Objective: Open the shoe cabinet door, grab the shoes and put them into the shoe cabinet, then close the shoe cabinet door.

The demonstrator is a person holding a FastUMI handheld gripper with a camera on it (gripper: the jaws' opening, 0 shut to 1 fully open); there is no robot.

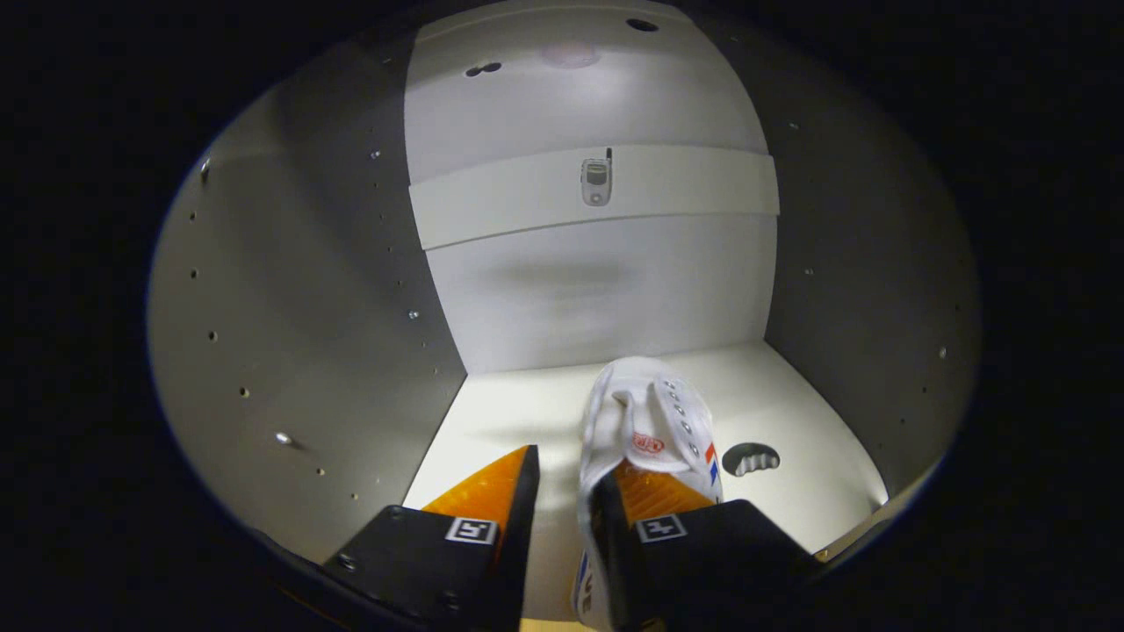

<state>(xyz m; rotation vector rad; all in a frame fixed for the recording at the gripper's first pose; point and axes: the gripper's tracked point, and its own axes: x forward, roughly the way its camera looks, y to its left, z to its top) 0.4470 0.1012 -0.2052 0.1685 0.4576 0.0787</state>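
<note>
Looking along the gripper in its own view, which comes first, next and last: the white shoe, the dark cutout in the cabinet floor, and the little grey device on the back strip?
From the gripper, its fingers apart:
1. White shoe: right at the right finger, whose tip sits inside it.
2. Dark cutout: on the cabinet floor, just right of the shoe.
3. Grey device: farthest, on the back strip, above.

The gripper [571, 461] shows as two wedge-shaped fingers with finely ribbed upper faces, each tapering to a narrow tip out of a blocky, flat-sided mount, one at about 7 o'clock and the other at about 5 o'clock. Each mount bears a small square black-and-white marker [471, 530] on its top face near the finger's root. A round screw head [347, 562] sits on the 7 o'clock mount, and the fingers stand apart with a gap between them.
</note>
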